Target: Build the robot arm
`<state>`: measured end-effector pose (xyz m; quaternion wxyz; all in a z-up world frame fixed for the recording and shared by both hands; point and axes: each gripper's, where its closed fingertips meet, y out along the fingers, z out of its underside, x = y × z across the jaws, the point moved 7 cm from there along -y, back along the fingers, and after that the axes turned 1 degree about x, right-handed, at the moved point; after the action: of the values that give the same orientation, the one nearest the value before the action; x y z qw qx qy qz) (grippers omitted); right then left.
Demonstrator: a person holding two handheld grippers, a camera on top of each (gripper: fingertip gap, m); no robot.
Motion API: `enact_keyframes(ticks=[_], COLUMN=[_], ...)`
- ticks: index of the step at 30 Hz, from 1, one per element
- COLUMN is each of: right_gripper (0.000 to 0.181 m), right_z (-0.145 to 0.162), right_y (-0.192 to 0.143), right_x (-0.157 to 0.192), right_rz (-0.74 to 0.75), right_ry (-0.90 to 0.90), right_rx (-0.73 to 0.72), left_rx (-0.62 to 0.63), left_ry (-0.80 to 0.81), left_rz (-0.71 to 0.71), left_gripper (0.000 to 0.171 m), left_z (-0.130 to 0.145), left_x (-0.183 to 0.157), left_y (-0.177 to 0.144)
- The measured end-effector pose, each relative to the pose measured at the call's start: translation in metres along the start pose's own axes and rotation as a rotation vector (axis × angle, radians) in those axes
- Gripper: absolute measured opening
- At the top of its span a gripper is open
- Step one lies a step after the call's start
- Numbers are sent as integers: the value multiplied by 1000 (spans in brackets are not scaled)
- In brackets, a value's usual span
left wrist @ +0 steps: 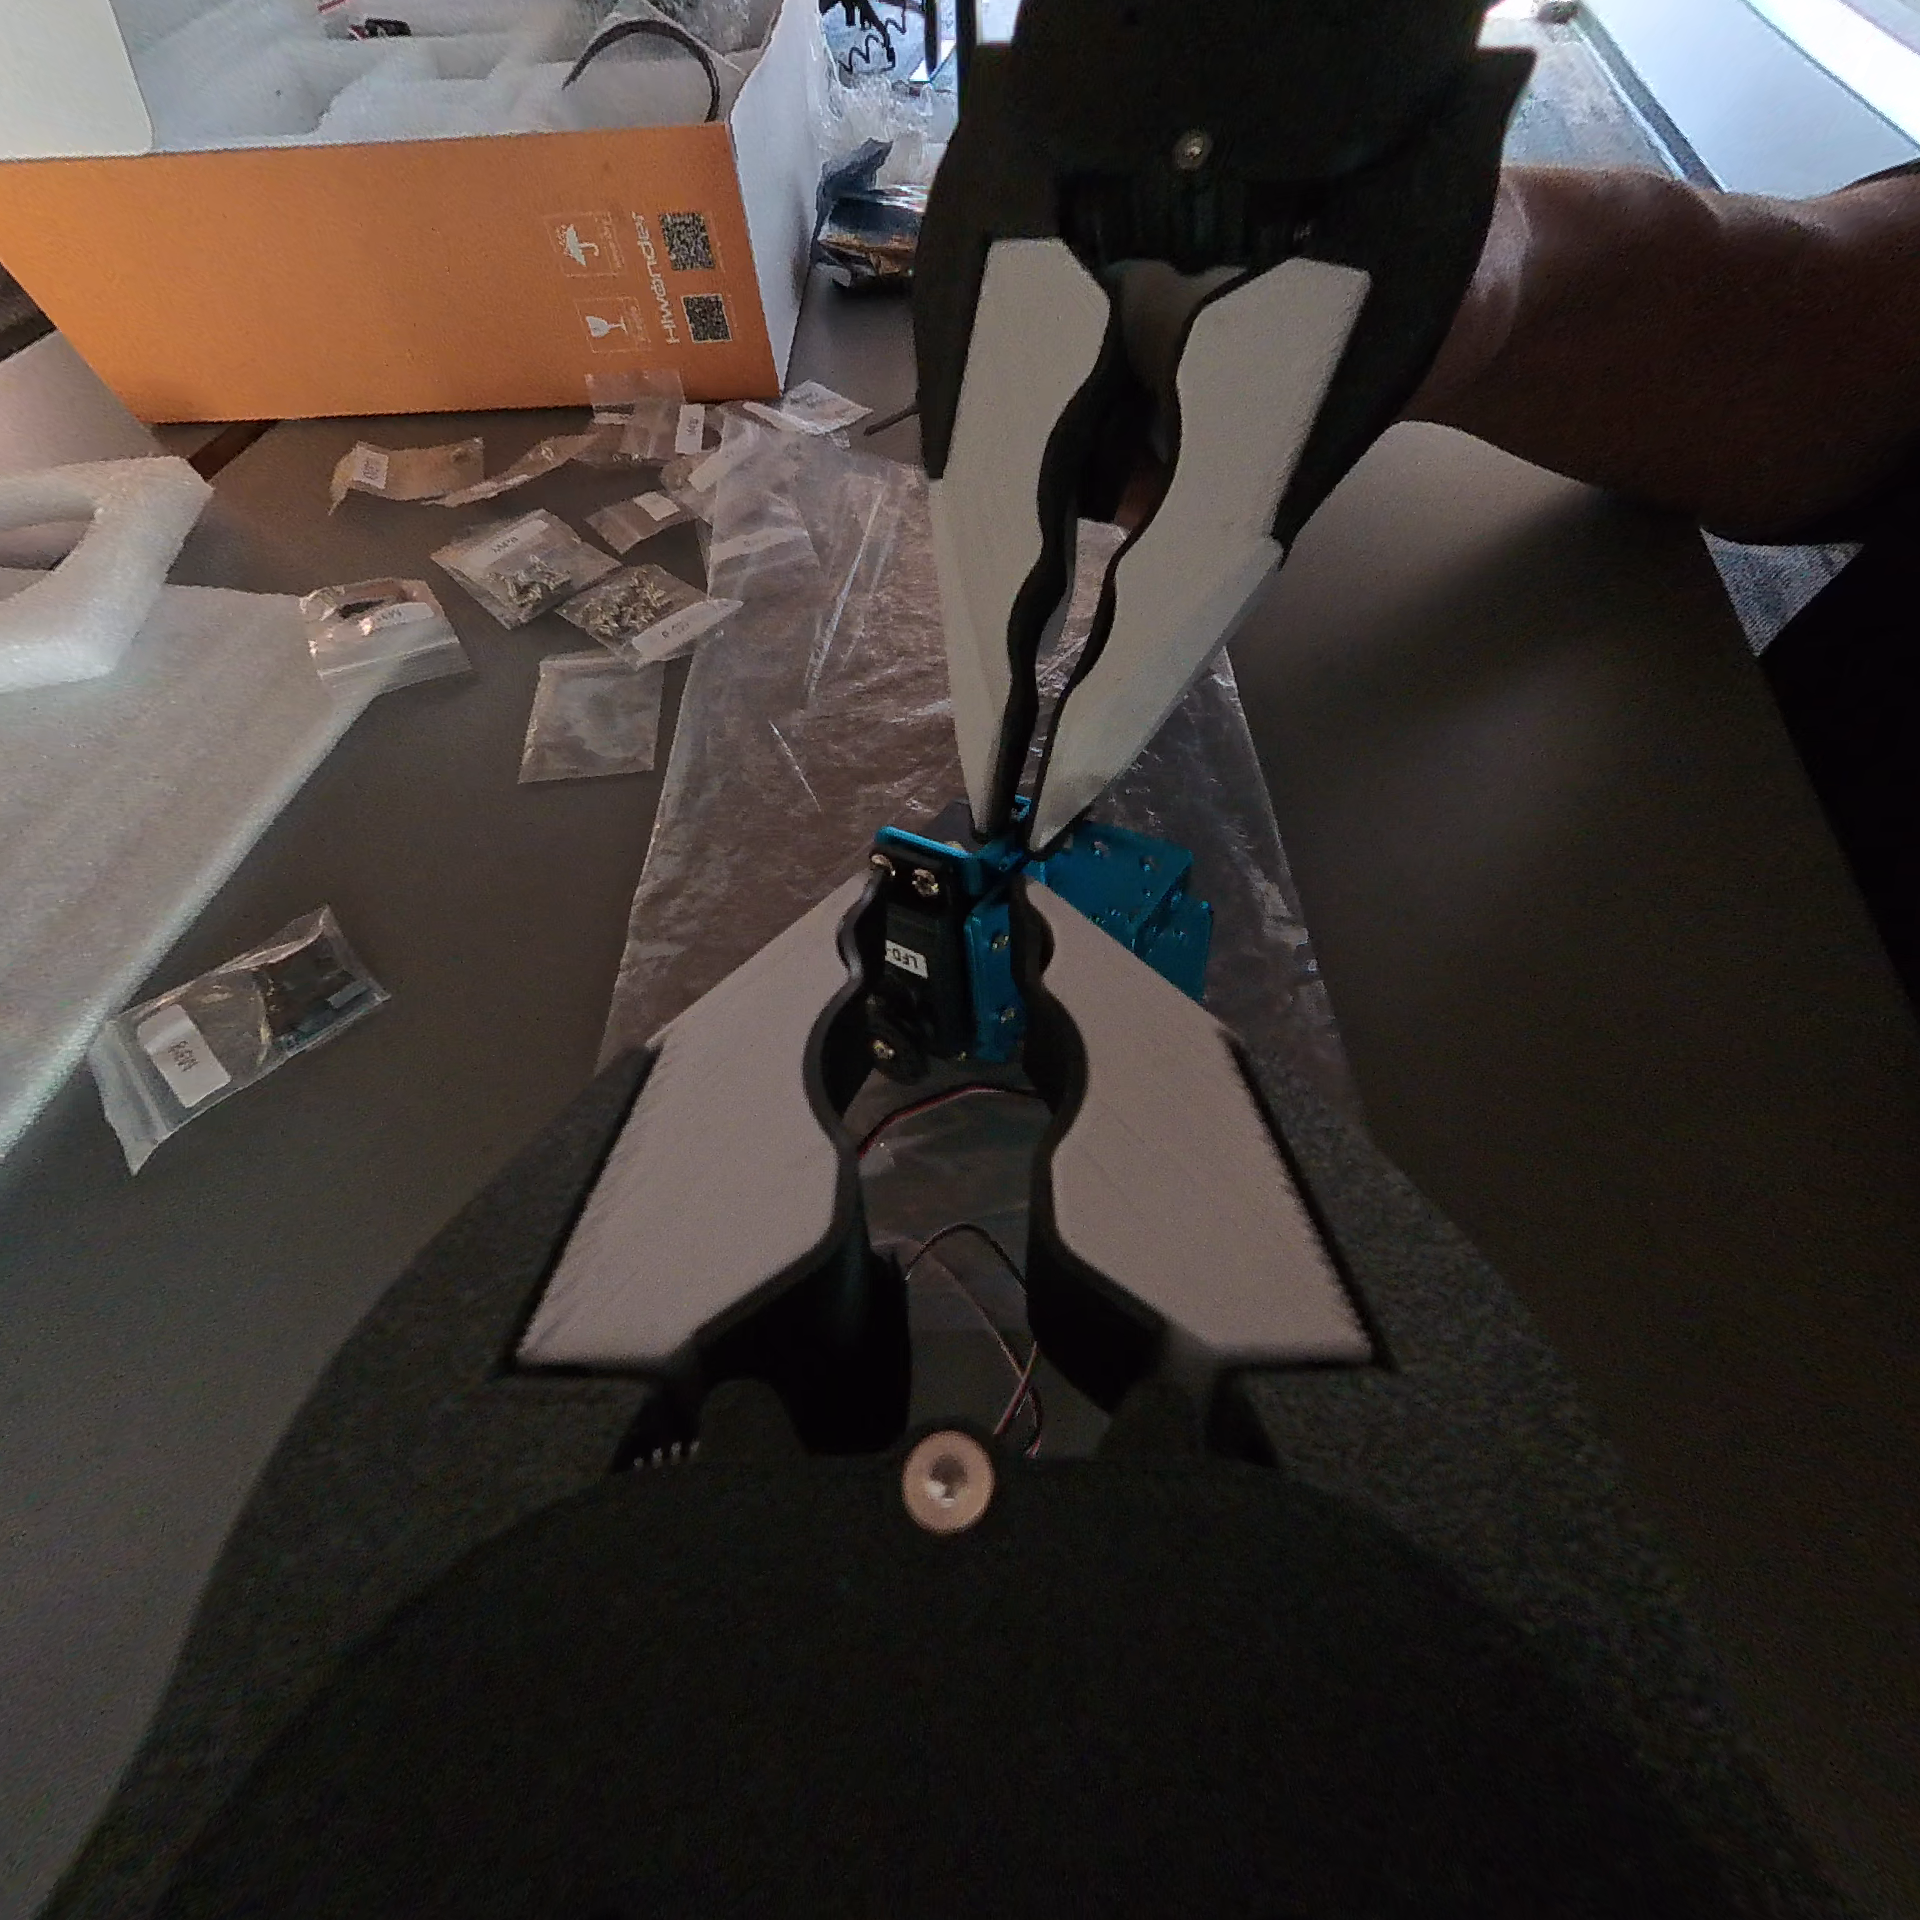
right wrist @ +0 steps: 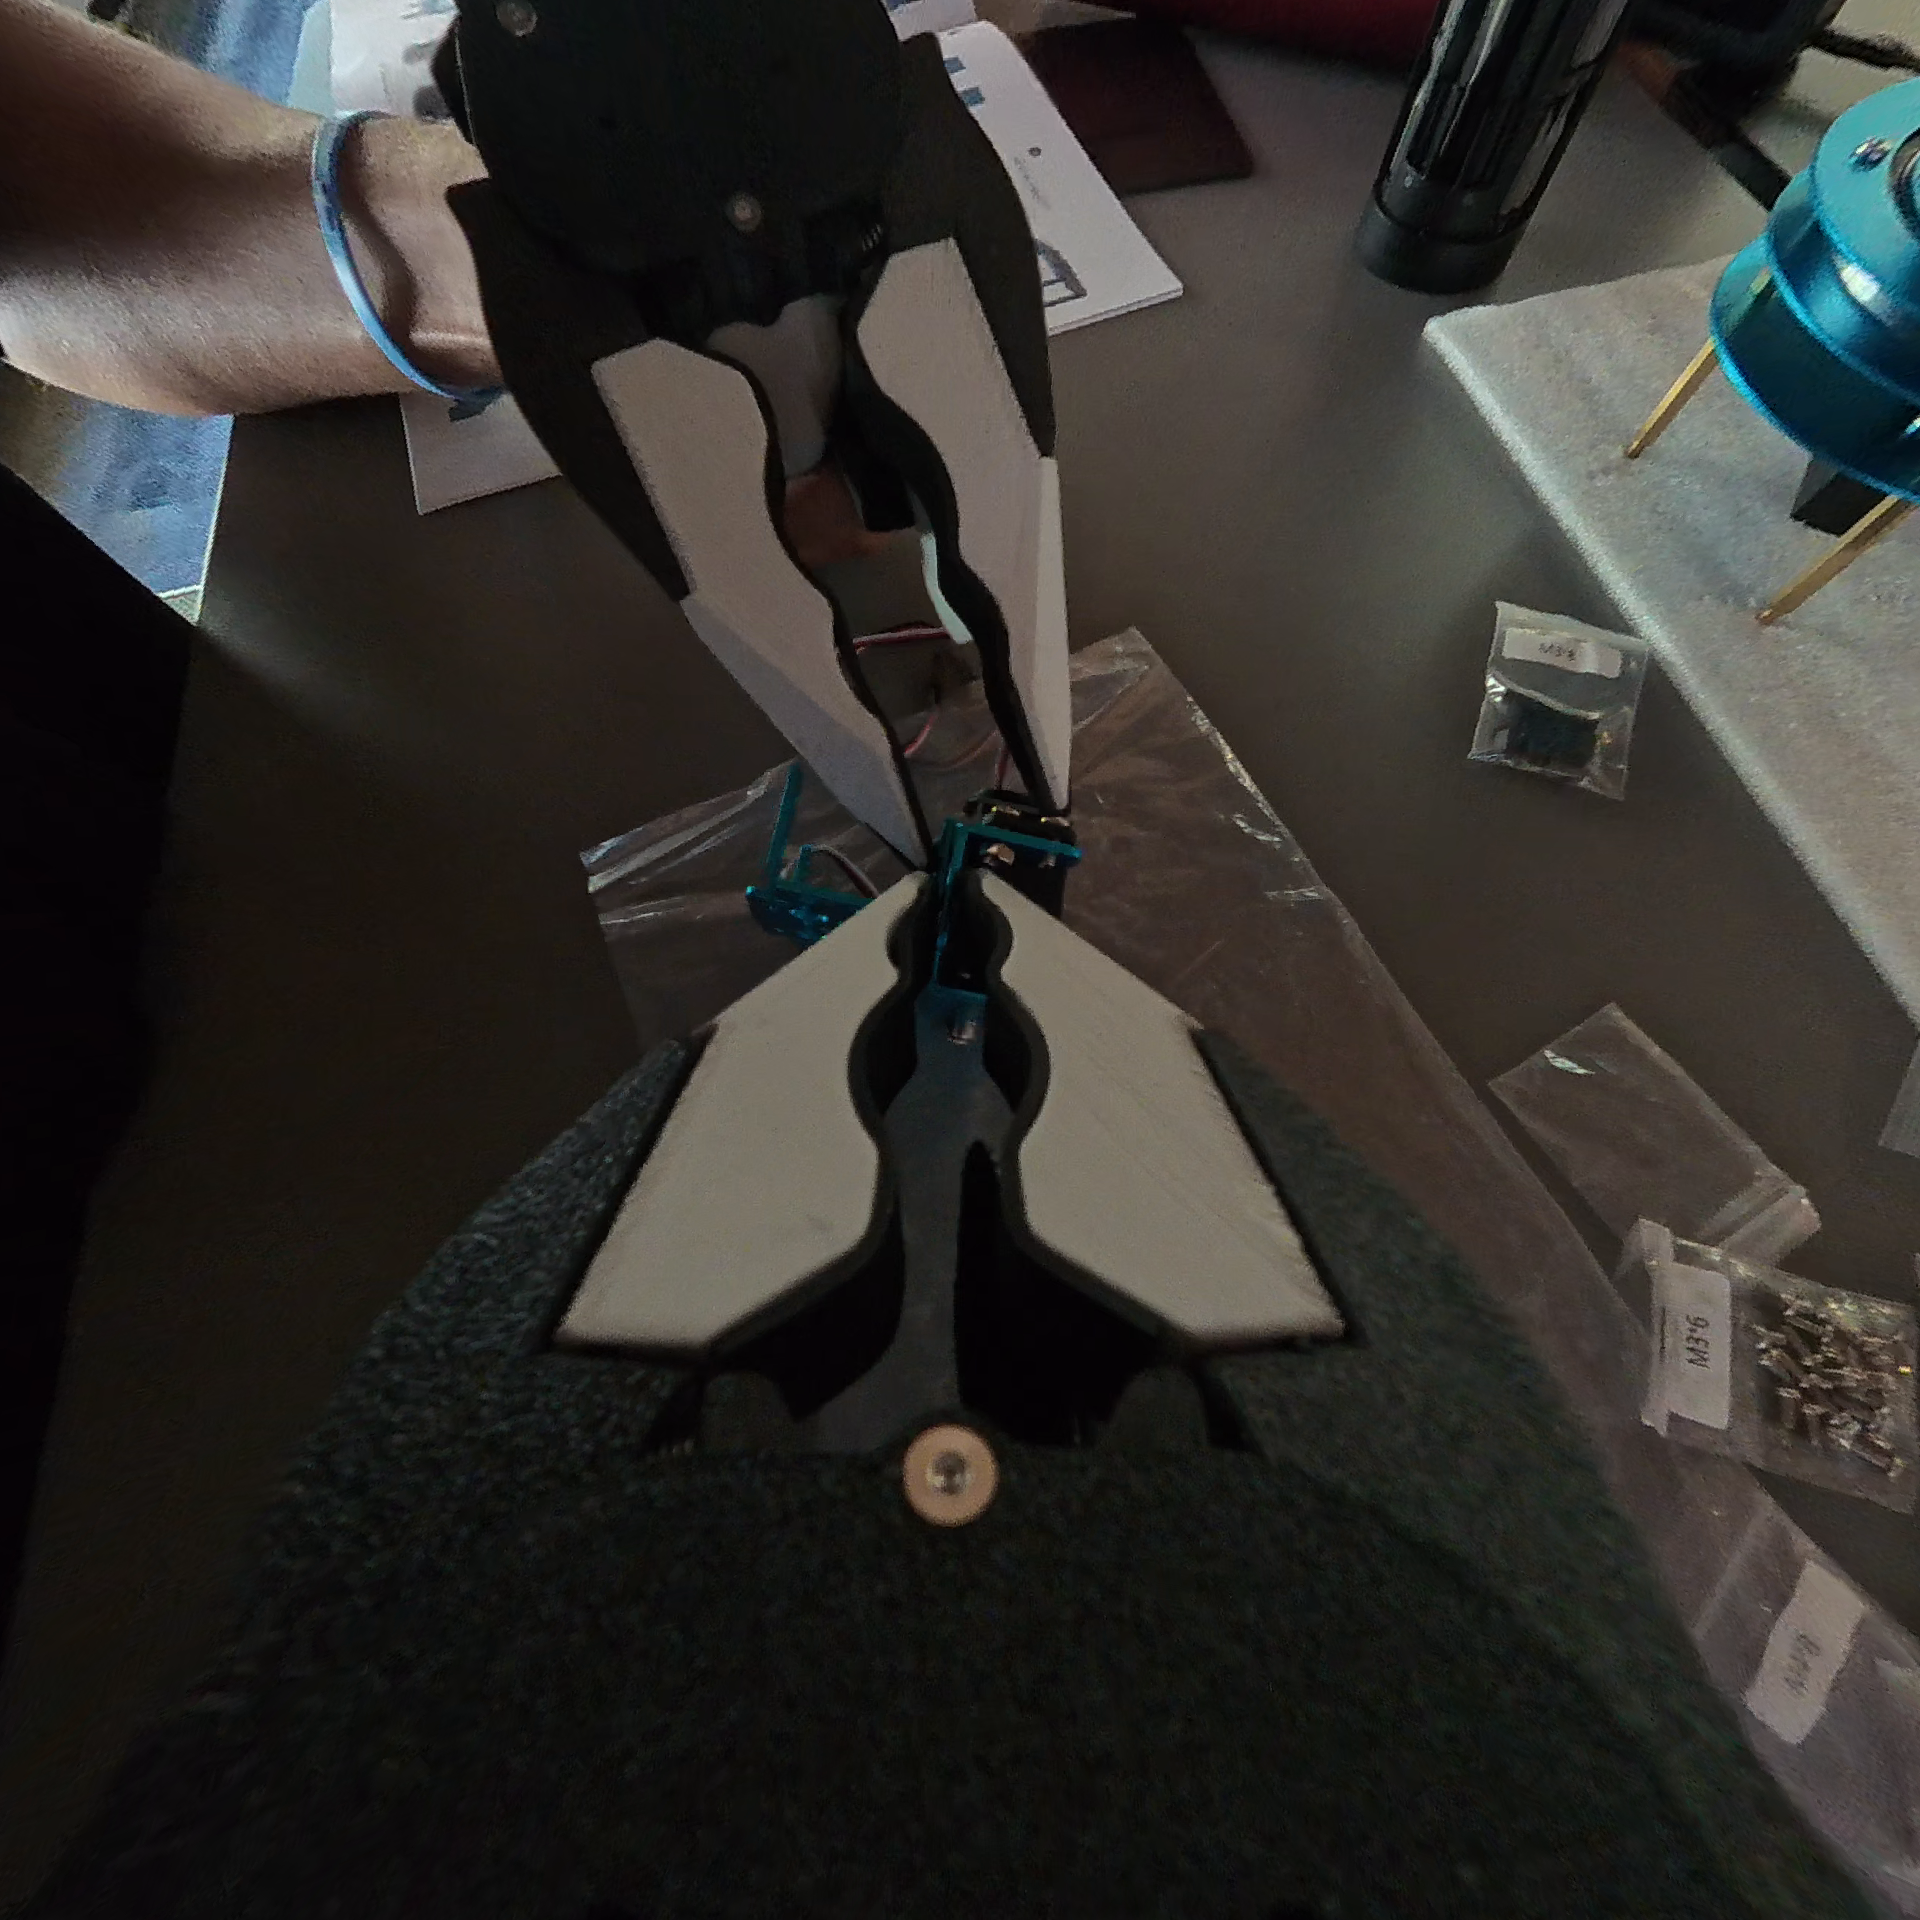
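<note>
Along the desk's (left wrist: 1507, 935) far left edge sits an open orange box (left wrist: 416, 270), with small bags of screws (left wrist: 582, 592) scattered before it. At the middle, on a clear plastic sheet (left wrist: 790, 665), the left gripper (left wrist: 940, 914) is clamped on a black servo (left wrist: 902, 987) mounted in a blue bracket (left wrist: 997, 956), seemingly steadying it. The right gripper (right wrist: 951, 899) meets it from the opposite side, pinched tight on the bracket's thin blue flange (right wrist: 951, 935), so both brace one assembly. Toward the right edge stands a blue round base (right wrist: 1829, 301) on foam.
</note>
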<state>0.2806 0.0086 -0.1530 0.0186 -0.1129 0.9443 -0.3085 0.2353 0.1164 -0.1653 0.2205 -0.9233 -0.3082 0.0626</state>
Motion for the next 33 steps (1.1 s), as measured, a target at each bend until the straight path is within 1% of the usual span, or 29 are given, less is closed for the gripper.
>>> enact_keyframes(ticks=[4, 7, 9, 11, 12, 14, 16, 17, 19, 23, 27, 31, 33], right_gripper=[9, 10, 15, 23, 25, 33, 42, 45, 45, 37, 42, 40, 41], right_z=[-1, -2, -2, 0, -2, -6, -3, -1, 0, -2, -3, -6, -9], right_y=[-2, 0, -1, -12, -18, -23, -17, -13, -8, -3, 2, -1, -7], right_x=[-1, -1, -3, -10, -11, -6, 2, 5, 9, 10, 11, 11, 11], right_rz=[34, 17, 12, 36, 26, -86, -180, -186, -169, -155, -168, -193, -250], right_ry=[-36, -34, -40, -56, -42, 14, 44, 38, 8, -23, -15, -13, 13], right_rx=[-24, -36, -31, -7, -41, -113, -112, -108, -93, -47, -44, -58, -82], left_rx=[2, 3, 6, 8, 9, 10, 9, 9, 10, 10, 10, 6, 3], left_ry=[-8, -4, 3, 16, 22, 35, 41, 44, 53, 68, 78, 87, 88], left_rz=[4, 8, 9, 7, 8, 10, 16, 20, 23, 20, 21, 28, 33], left_gripper=[22, 22, 22, 20, 20, 20, 20, 18, 19, 19, 18, 18, 17], left_z=[1, 1, 1, 2, 2, 2, 3, 3, 3, 5, 7, 9, 9], left_x=[1, 1, 0, -1, -1, -2, -4, -4, -6, -9, -11, -13, -13], left_y=[-1, -2, -2, -2, -2, -3, -3, -4, -6, -10, -13, -17, -18])
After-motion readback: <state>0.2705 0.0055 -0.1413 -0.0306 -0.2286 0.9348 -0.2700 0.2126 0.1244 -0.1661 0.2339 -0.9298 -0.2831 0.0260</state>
